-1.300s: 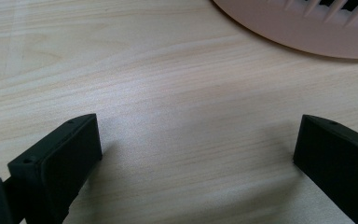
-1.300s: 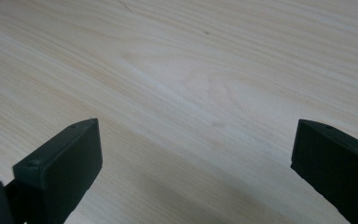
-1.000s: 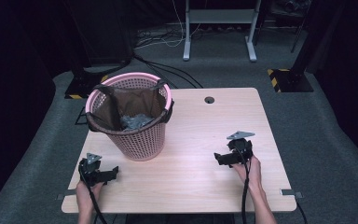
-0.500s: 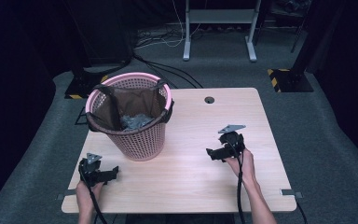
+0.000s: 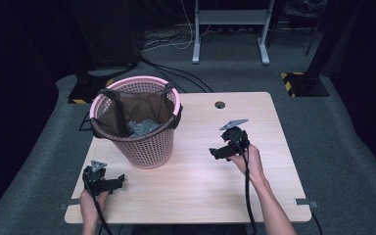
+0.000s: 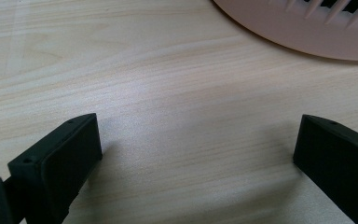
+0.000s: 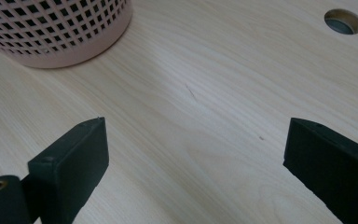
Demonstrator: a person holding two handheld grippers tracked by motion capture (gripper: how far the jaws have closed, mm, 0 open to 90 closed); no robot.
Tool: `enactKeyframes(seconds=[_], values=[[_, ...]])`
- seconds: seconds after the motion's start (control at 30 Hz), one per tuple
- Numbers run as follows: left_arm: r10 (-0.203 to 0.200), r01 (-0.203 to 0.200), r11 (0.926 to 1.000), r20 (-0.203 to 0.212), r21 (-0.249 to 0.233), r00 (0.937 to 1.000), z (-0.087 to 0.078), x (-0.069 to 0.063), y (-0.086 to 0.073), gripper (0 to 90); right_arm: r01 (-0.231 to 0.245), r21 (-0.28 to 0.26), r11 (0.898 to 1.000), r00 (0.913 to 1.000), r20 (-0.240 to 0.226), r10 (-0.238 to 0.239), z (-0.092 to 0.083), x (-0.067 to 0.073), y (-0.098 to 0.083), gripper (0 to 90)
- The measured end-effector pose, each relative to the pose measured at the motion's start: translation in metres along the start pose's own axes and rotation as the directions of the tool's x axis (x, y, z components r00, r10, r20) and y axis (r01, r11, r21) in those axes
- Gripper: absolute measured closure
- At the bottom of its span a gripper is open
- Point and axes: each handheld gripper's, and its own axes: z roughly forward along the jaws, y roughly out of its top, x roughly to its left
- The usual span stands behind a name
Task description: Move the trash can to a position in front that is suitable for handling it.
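Note:
A pink mesh basket with a brown liner stands on the left half of the wooden table; grey crumpled stuff lies inside it. My left gripper rests near the table's front left, just in front of the basket, open and empty. Its view has the basket's base at the top right. My right gripper hovers right of the basket, jaws wide apart and pointing toward it, open with nothing between them. The right gripper view has the basket's lower wall at the top left.
A round cable hole sits in the table's far middle. Cables trail from both grippers off the front edge. Dark carpet, a grey metal stand and black equipment surround the table.
The right gripper has moved left and away from the front edge, toward the basket. The left gripper has stayed still.

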Motion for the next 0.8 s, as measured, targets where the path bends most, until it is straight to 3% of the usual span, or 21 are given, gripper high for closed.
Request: enactKeyframes(seconds=[0.6,0.8], values=[[0.0,0.0,1.0,0.0,0.0,1.0,0.0,0.0,0.0,0.7,0.016,-0.026,1.0,0.9983,-0.056,-0.017,-0.008,0.005,0.055,5.6],[0.001,-0.001,1.0,-0.001,-0.002,1.0,0.0,0.0,0.0,0.8,0.028,-0.021,0.999,0.9988,-0.04,-0.029,-0.011,0.008,0.076,3.1]])
